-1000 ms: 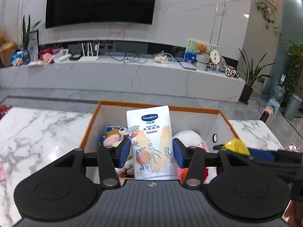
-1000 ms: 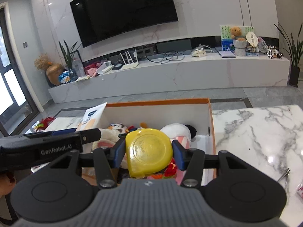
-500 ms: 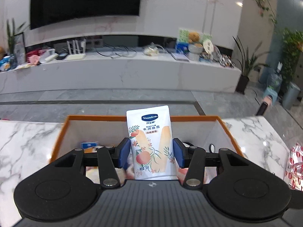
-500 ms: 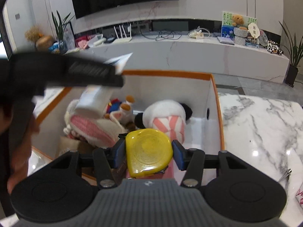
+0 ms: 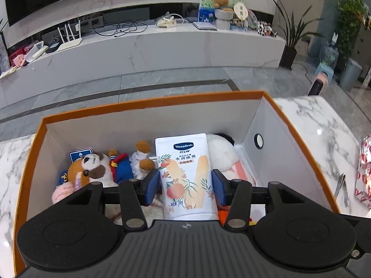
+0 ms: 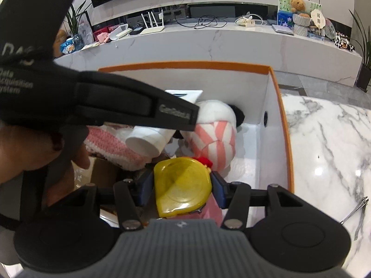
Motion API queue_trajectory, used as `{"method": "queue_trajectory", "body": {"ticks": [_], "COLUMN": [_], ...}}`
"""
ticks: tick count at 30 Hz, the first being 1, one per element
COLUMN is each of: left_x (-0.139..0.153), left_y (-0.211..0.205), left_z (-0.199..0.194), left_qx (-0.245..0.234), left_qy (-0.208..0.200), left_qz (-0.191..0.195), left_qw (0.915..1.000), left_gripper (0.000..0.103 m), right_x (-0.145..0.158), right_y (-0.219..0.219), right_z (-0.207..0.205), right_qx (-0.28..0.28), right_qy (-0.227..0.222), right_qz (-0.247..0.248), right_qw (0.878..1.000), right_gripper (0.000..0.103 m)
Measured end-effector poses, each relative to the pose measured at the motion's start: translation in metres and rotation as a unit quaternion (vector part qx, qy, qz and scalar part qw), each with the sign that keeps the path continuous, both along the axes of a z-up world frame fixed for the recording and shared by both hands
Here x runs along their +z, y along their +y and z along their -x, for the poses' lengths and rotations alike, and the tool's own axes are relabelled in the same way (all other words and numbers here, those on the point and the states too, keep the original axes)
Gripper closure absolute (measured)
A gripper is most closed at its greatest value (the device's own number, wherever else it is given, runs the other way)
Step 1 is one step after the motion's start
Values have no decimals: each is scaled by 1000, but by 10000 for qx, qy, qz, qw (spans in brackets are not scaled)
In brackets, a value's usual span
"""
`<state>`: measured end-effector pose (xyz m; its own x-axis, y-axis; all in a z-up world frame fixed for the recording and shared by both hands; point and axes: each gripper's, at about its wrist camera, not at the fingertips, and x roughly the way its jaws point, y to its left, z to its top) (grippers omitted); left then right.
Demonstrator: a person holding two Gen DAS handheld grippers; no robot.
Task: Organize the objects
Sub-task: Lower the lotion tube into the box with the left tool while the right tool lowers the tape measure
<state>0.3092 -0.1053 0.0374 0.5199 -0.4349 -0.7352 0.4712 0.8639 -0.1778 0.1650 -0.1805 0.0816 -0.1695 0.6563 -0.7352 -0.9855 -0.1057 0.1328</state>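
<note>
Orange-rimmed box (image 6: 281, 106) interior half hidden behind left claw (image 5: 185, 186) housing.

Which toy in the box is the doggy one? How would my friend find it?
Look inside the big orange-rimmed box on the marble table, at its left end. There a plush dog lies among other soft toys, beside a small bear in blue clothes. It alone has a white face with brown patches around the eyes and brown ears.

Glossy plastic tube (image 5: 186, 176); fuzzy plush toys (image 5: 89, 168); polished marble tabletop (image 6: 329, 143).
</note>
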Motion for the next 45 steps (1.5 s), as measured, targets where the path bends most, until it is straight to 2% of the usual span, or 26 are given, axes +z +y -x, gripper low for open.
{"method": "queue_trajectory", "body": {"ticks": [4,12,18,23,43,45], "left_x": [-5,-5,-5,-15,-16,-16], "left_y": [-9,-7,-7,-4,-11,-12], "left_z": [-3,-16,-16,-19,-14,-14], "left_qx": [-159,-380,-573,-531,-559,-557], "left_qy": [178,632,609,801,620,586], "left_qz": [-83,-186,-388,-461,-755,-799], "left_qw": [9997,9971,9957,9943,9936,9935], "left_gripper": [46,46,46,46,45,42], "right_x": [-3,-4,-5,-4,-2,-2], "right_y": [3,6,9,8,5,5], "right_z": [-5,-5,-7,-7,-6,-6], "right_qx": [-41,46,116,149,160,158], "right_qy": [285,348,446,467,462,459], "right_qz": [121,282,436,485,494,494], "right_qw": [9995,9990,9980,9976,9976,9976], "right_gripper": [50,50,50,48,48,49]}}
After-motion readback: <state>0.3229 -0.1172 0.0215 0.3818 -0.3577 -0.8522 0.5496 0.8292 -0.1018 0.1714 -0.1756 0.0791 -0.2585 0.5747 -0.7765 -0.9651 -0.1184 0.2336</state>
